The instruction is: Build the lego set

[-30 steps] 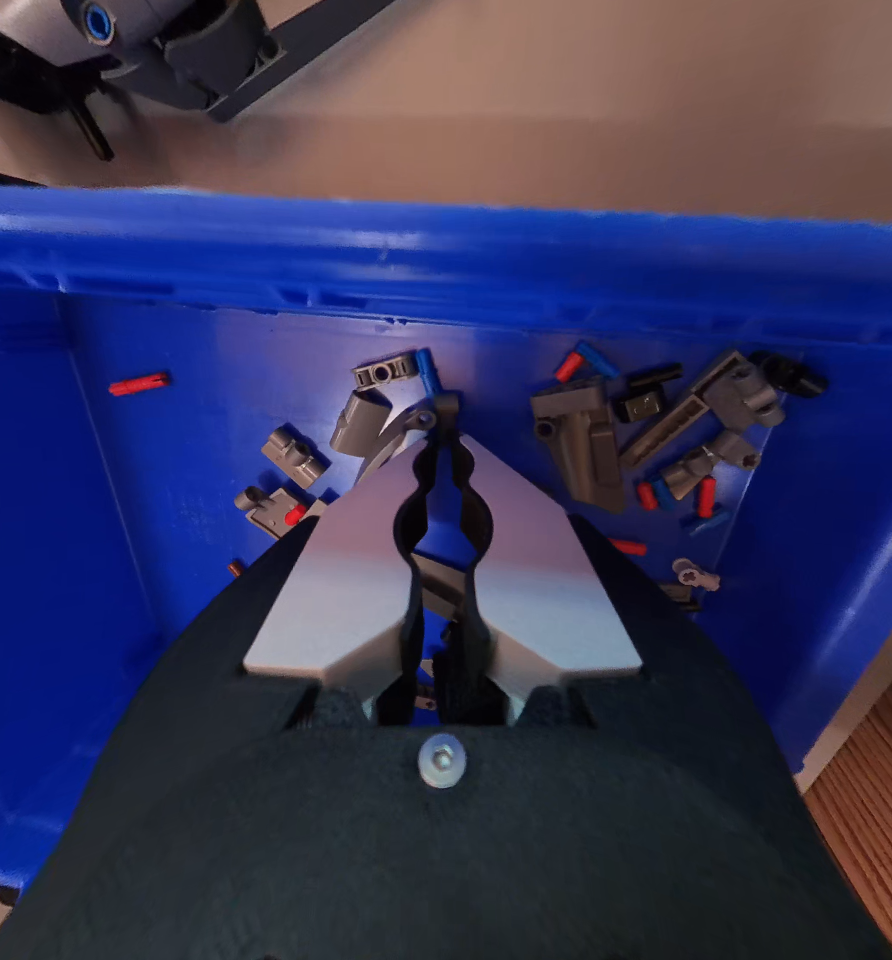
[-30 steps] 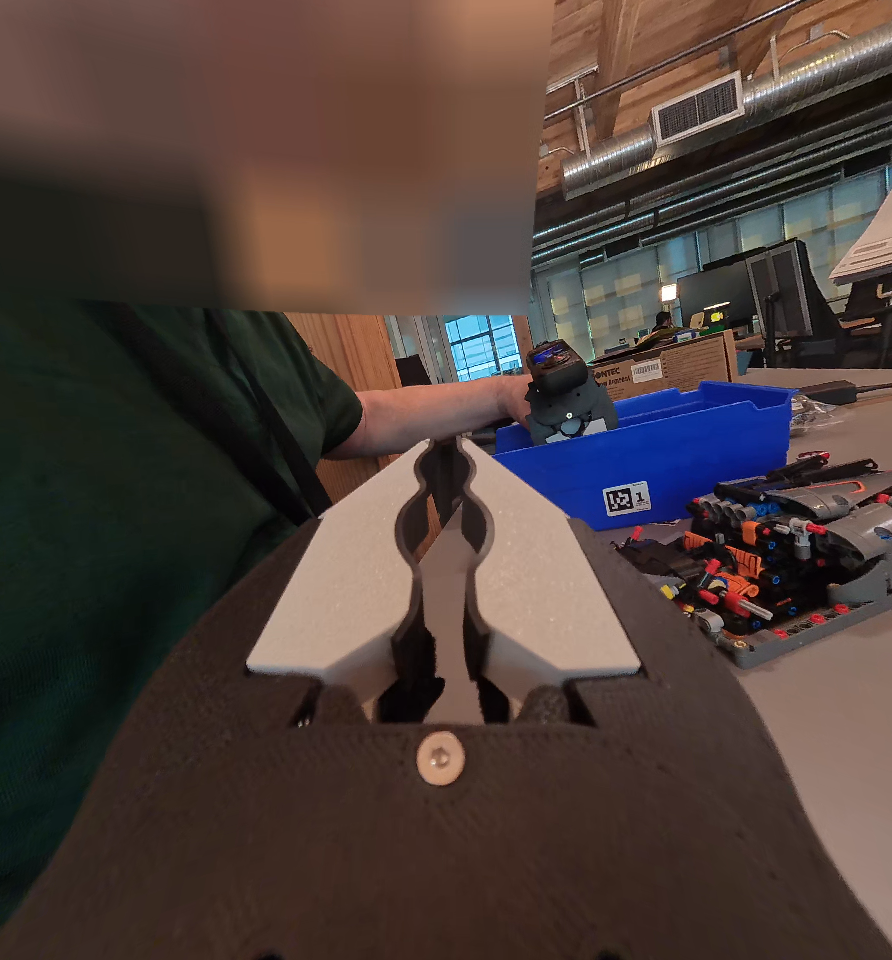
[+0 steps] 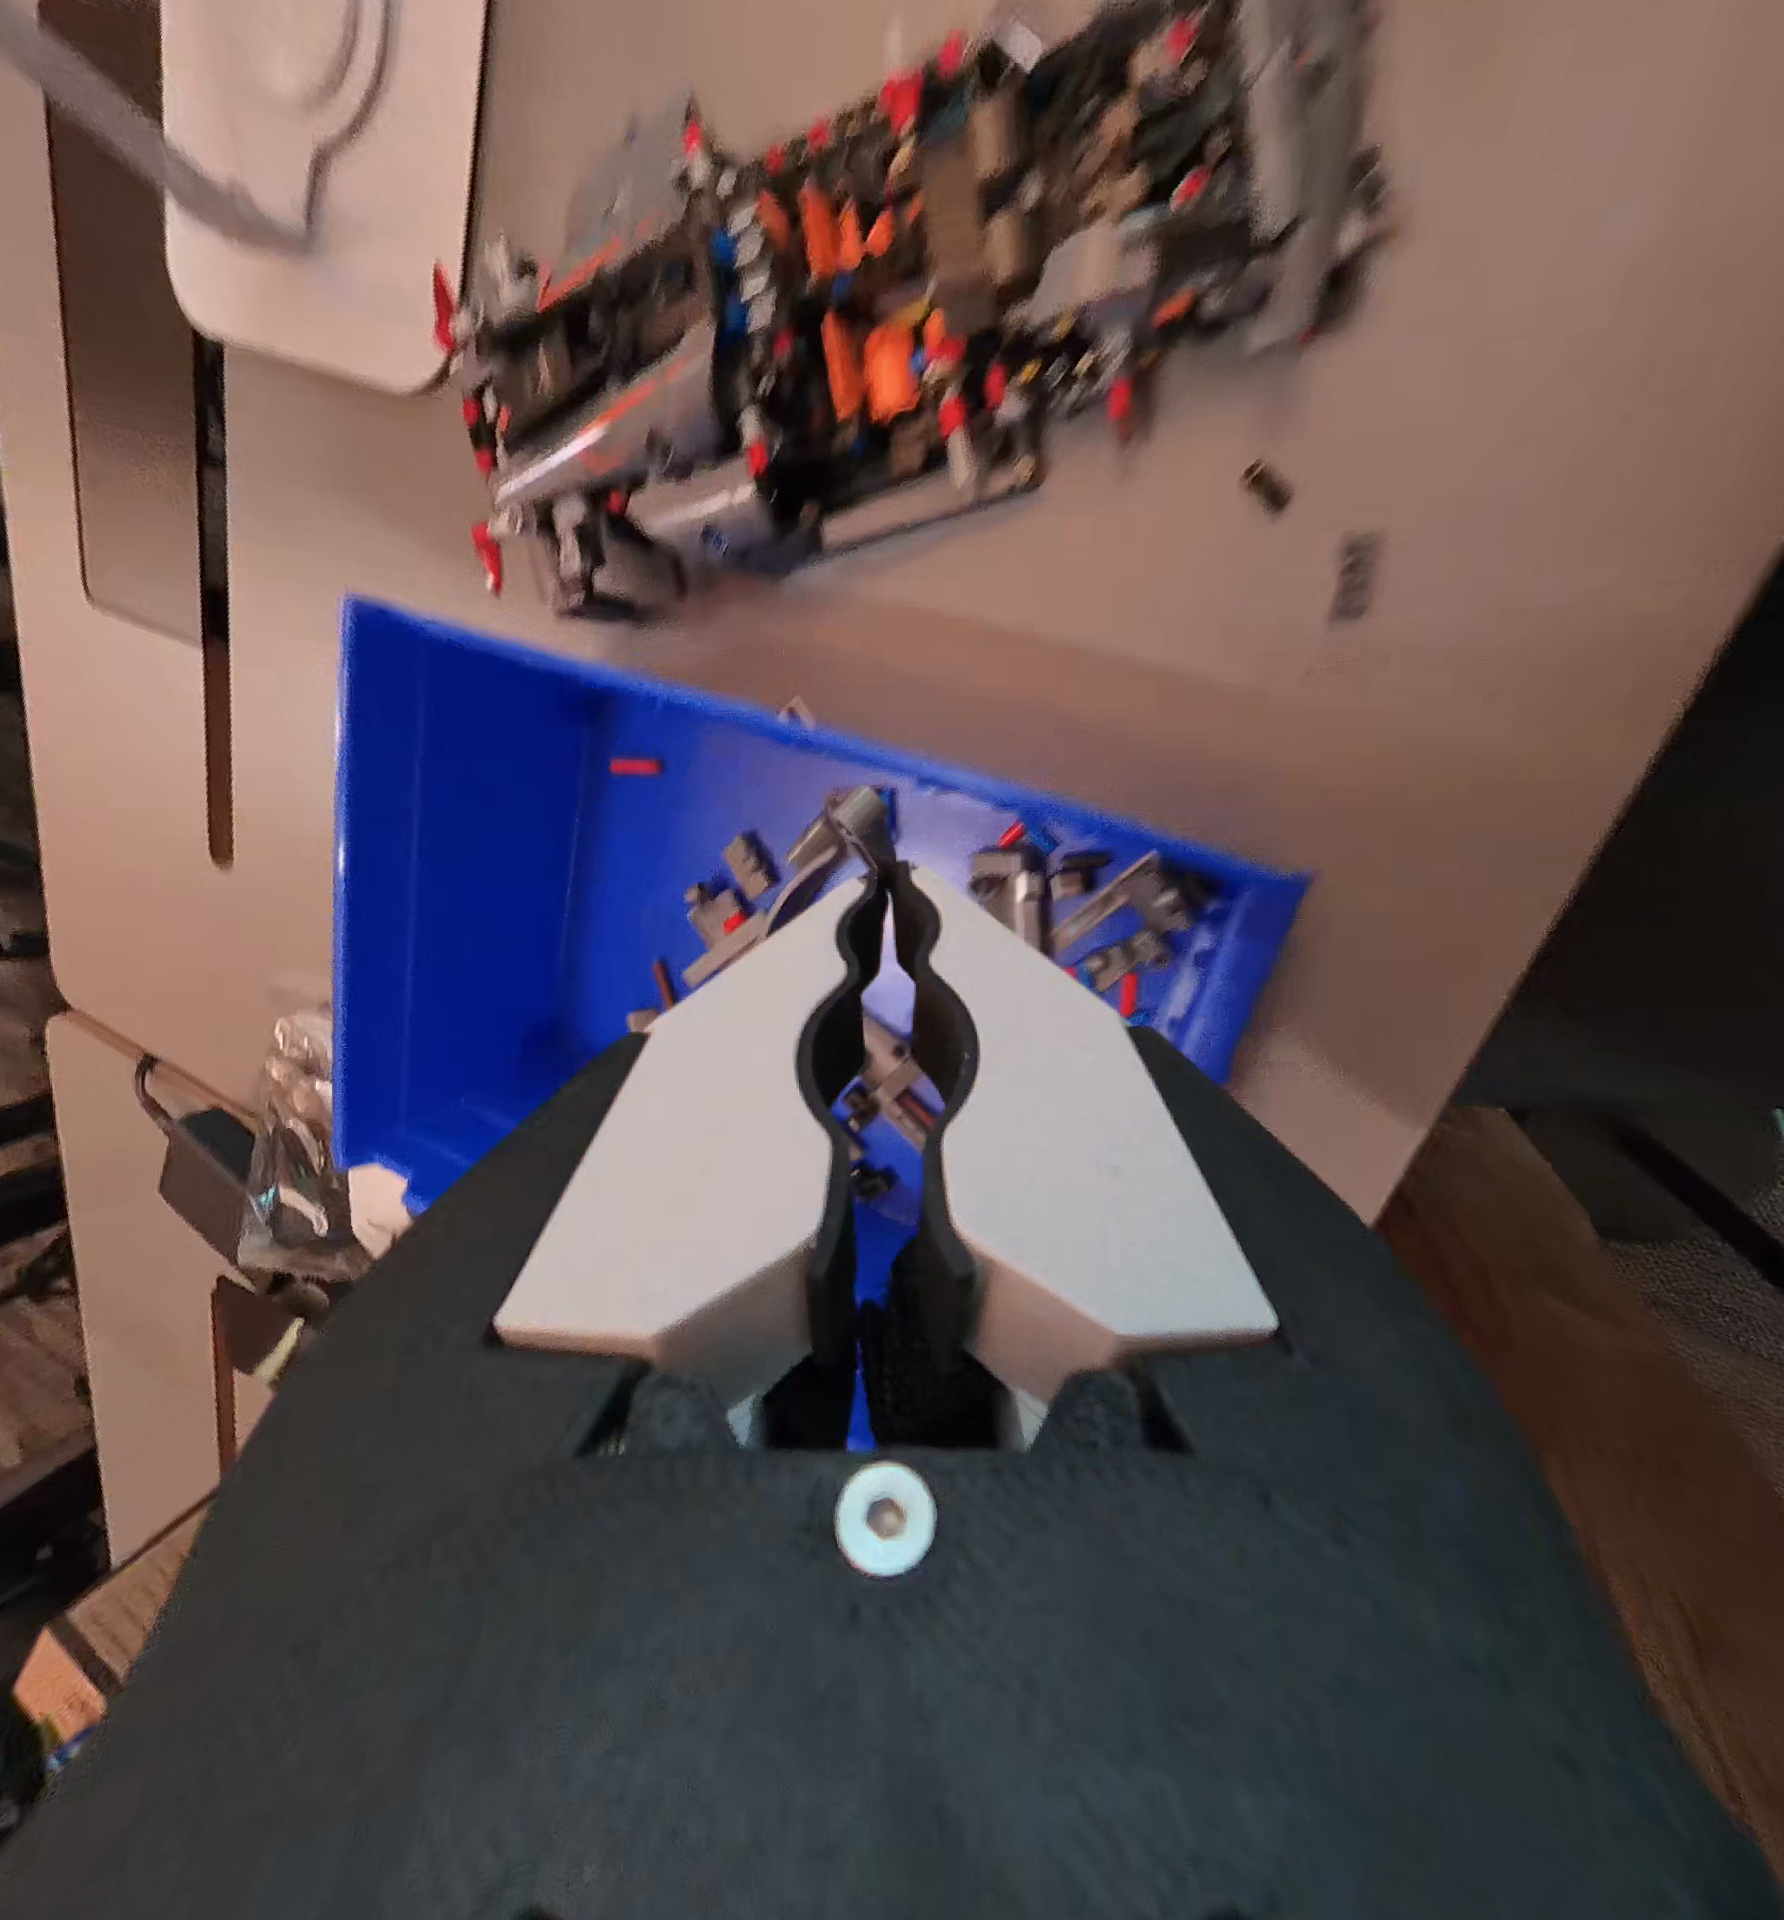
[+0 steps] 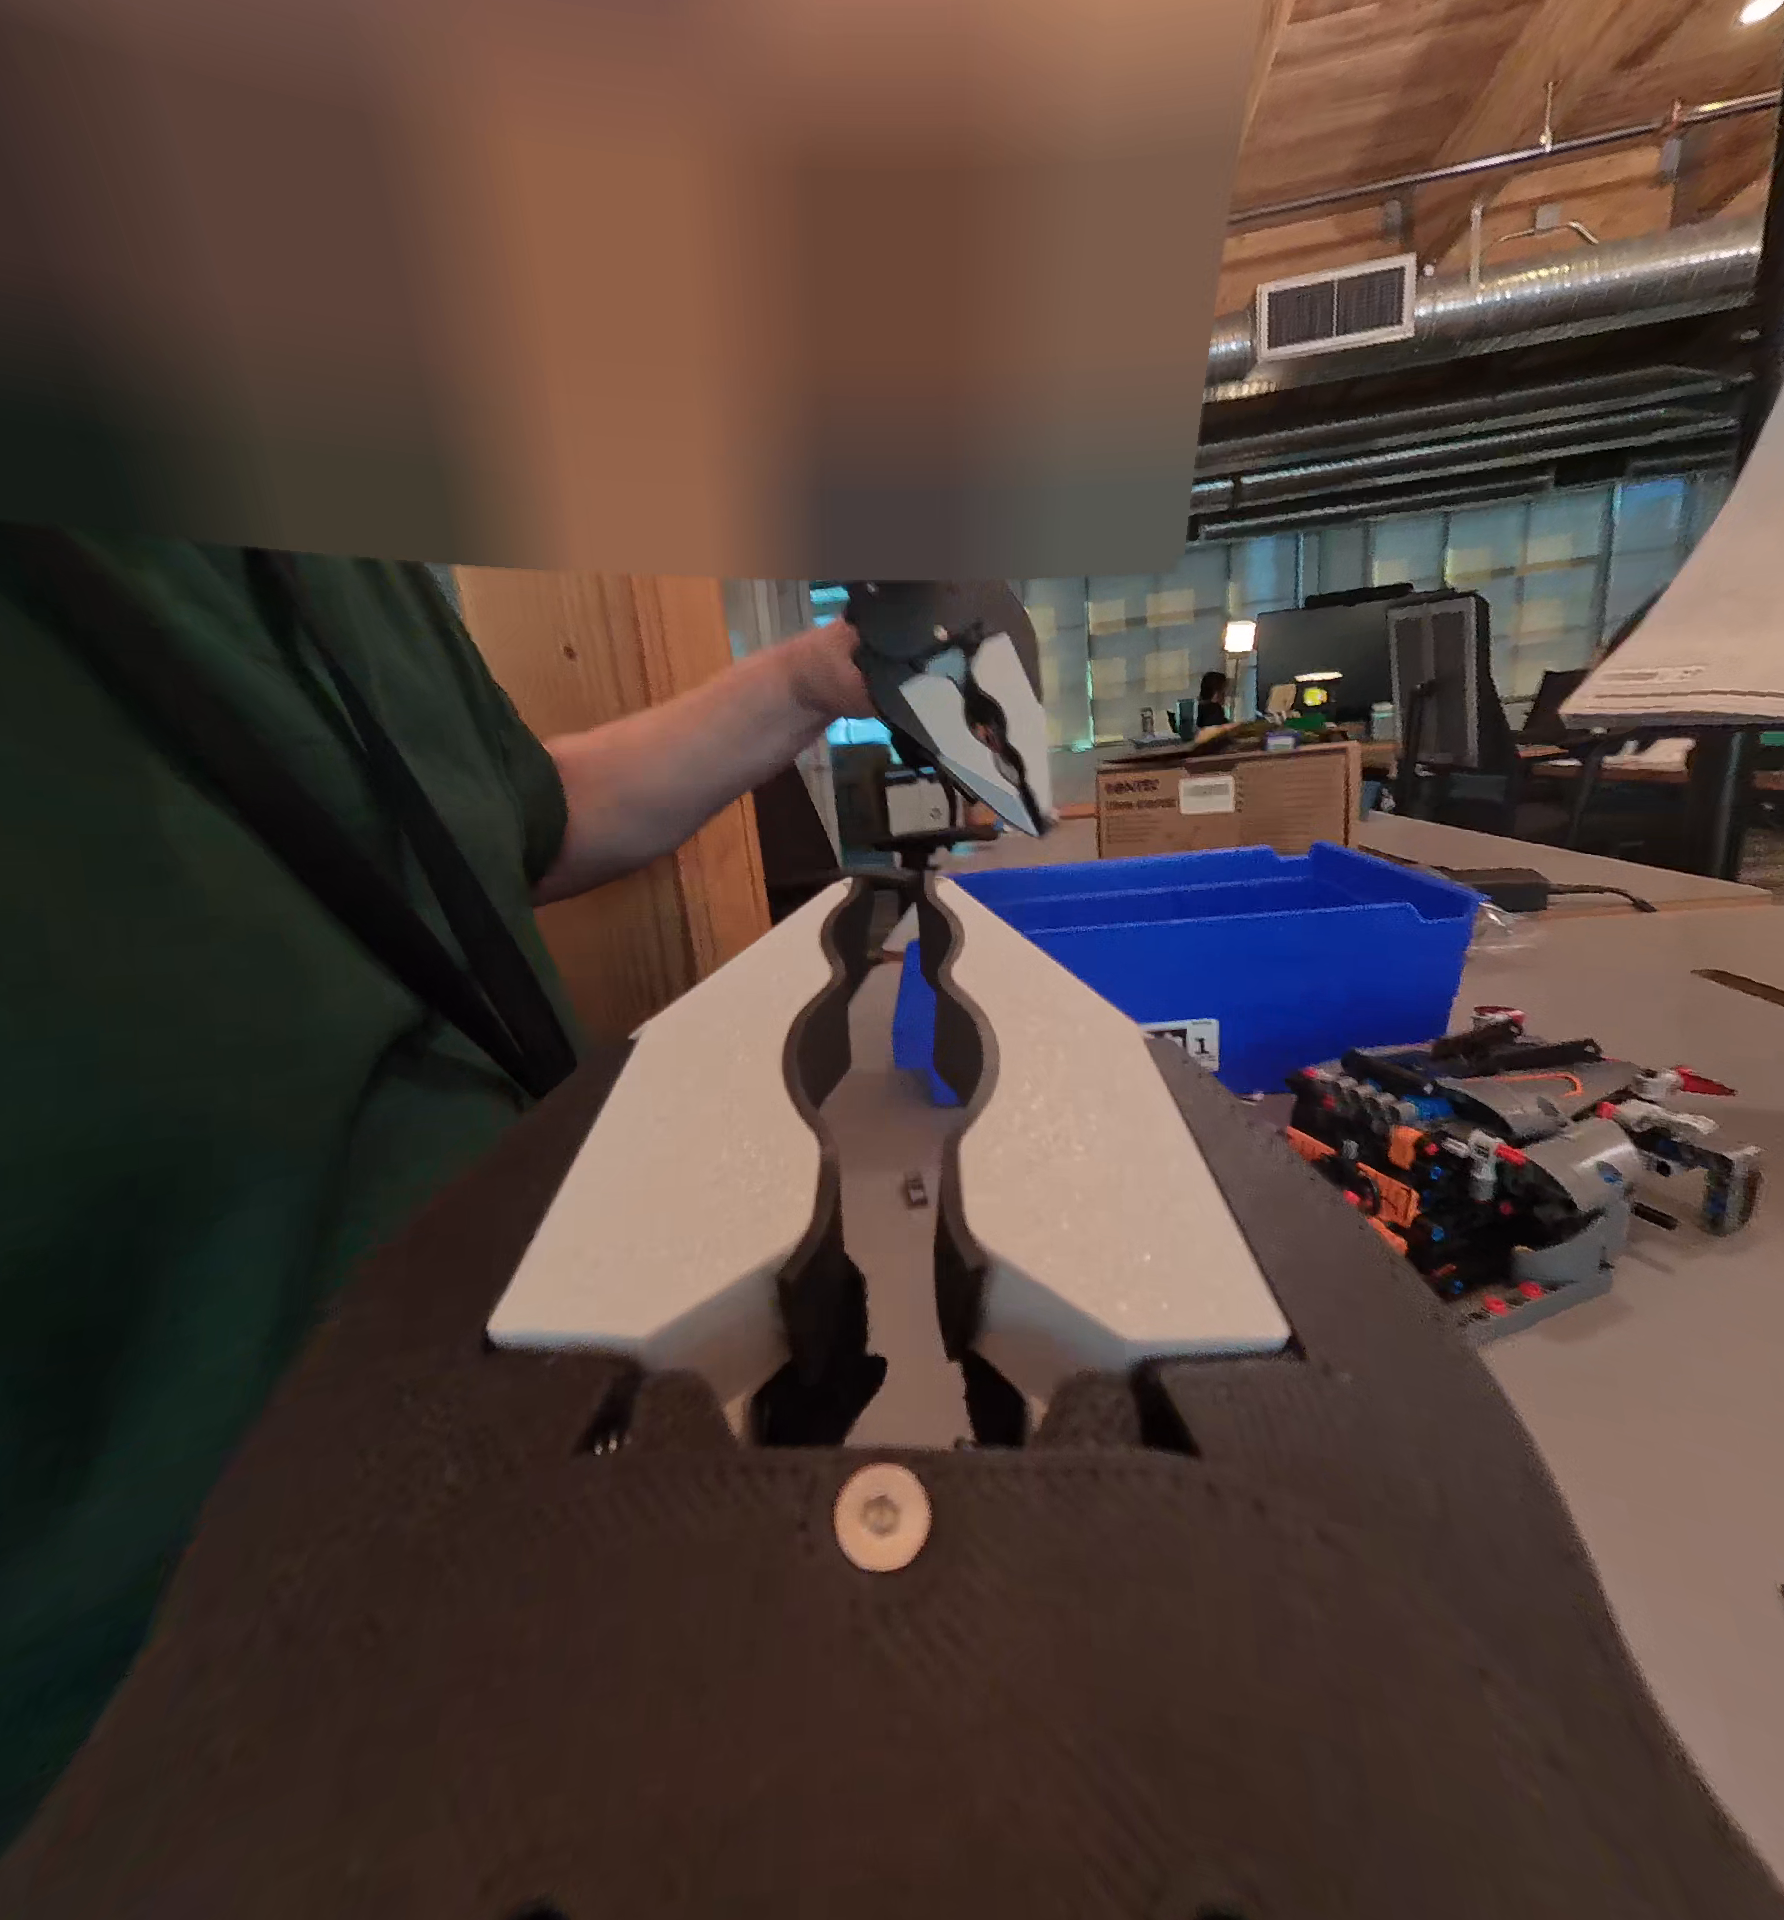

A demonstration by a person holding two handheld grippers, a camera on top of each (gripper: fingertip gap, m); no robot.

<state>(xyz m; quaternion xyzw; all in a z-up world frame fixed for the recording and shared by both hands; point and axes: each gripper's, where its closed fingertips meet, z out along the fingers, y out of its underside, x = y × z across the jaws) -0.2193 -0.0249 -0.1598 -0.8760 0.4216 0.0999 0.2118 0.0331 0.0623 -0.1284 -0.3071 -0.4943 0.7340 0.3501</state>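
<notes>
Left gripper [image 4: 1023,821]: raised above the blue bin [image 4: 1283,935], tilted down, jaws pinched together, load unclear.
Right gripper [image 4: 893,894]: level, slightly parted, empty.

Glossy blue plastic bin [image 3: 452,883] — matt table [image 3: 1490,644]

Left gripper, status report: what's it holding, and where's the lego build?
Left gripper shut above blue bin, load unclear. Right gripper slightly open, empty. Lego model on table beside bin, untouched. Path clear.

Both grippers: left gripper [image 3: 883,883] and right gripper [image 4: 893,894], pale grey wedge fingers, wavy black pads, black textured housing, silver screw. Person: dark green short-sleeved shirt [image 4: 192,987], black strap.
</notes>
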